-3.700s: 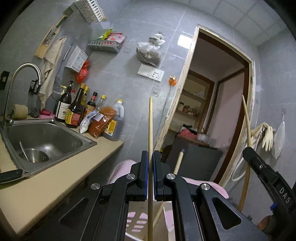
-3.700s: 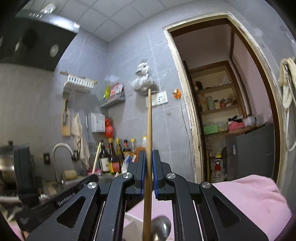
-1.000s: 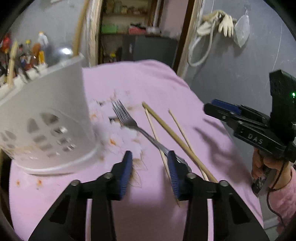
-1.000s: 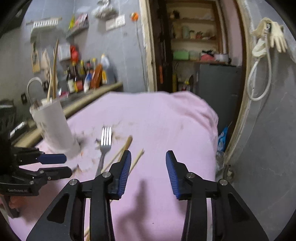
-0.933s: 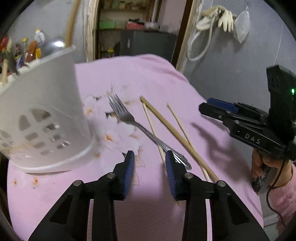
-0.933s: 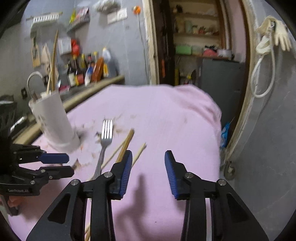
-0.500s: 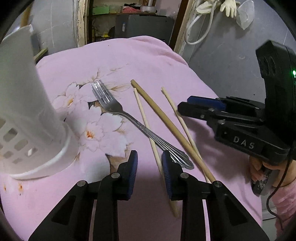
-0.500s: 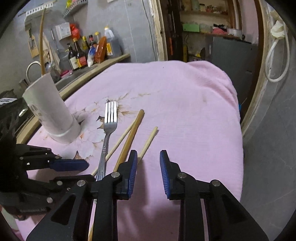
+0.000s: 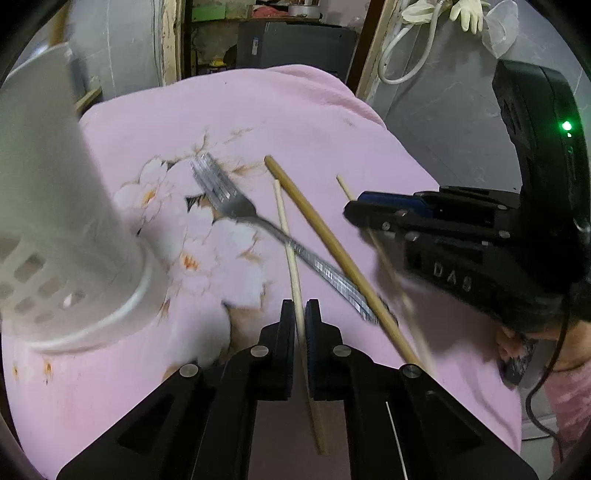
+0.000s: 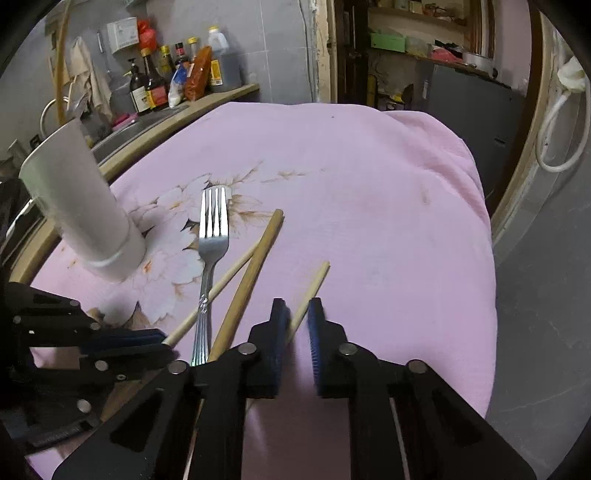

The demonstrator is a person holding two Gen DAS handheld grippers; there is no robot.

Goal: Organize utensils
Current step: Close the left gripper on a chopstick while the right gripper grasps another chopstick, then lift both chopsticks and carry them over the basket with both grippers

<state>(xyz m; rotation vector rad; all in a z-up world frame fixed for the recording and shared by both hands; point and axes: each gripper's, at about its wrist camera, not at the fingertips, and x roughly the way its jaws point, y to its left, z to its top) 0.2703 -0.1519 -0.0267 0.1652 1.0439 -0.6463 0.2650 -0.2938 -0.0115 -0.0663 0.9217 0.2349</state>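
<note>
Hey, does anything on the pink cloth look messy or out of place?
Yes. The fork and three wooden sticks lie loose and crossed on the pink cloth instead of standing in the white holder. The thin chopstick runs under the fork's handle, and the thick stick slants beside it.

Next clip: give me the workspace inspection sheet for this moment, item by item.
Surface: pink floral cloth covers the work surface.
Job's things: white holder stands upright. The fork, thick chopstick and two thin chopsticks lie beside it.
Clutter: nothing seen.
Grippers: left gripper is shut on the first thin chopstick. The right gripper is closing, with the second thin chopstick between its jaws and a gap showing.
Cables: black cable runs by the hand holding the right gripper.
Surroundings: sauce bottles on the counter, gloves on the wall.
</note>
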